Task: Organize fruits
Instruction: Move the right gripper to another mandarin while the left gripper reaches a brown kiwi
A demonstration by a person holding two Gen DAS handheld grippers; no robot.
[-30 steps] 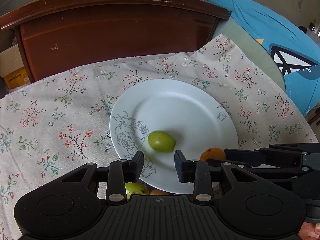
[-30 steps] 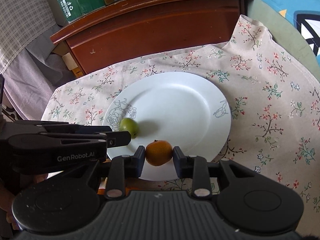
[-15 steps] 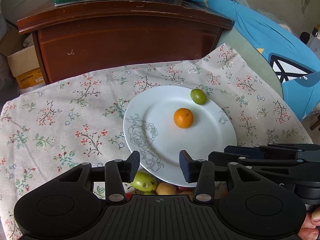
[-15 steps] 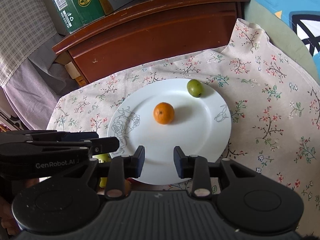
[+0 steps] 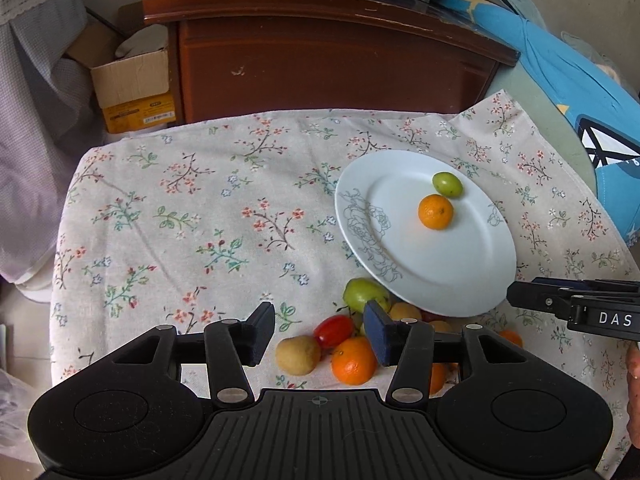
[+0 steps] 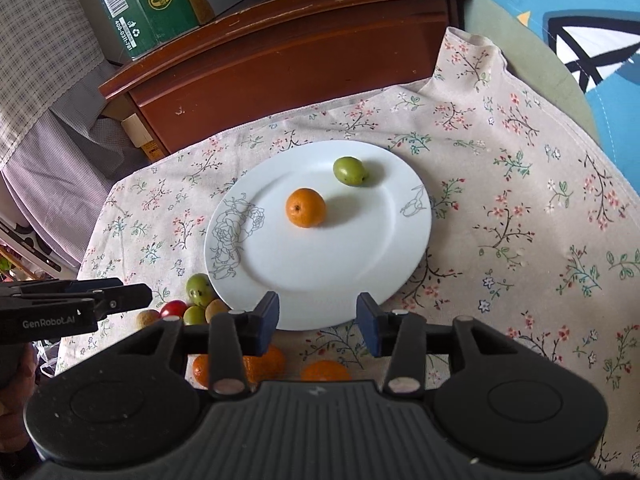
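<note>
The left claw (image 5: 318,334) stands wide open over the cloth (image 5: 192,216), holding nothing. Just ahead of its tips lies a loose heap of fruit: a tan fruit (image 5: 298,354) at about 6 o'clock of the gap, a red tomato (image 5: 334,330) just beyond it, an orange (image 5: 354,360) against the inner face of the right finger, and a green pear (image 5: 366,294) at 1 o'clock, tucked against the plate (image 5: 460,276) rim. More fruit is partly hidden behind the right finger.

The right claw (image 6: 318,322) is also wide open and empty, its tips over the near rim of the plate (image 6: 320,280). On the plate, at 12 o'clock from this claw, sits a round orange (image 6: 305,207), stem dimple facing up and left. Beyond it at 1 o'clock lies a small green fruit (image 6: 350,171), oval, its long axis running from 10 to 4 o'clock; the two are near but apart.

The plate is smooth, glossy white with grey line-drawn roses at its 9 o'clock side. The cloth is matte beige weave printed with small flowering sprigs, covering the bench. A dark varnished wooden cabinet (image 6: 288,48) stands behind at 12 o'clock.
</note>
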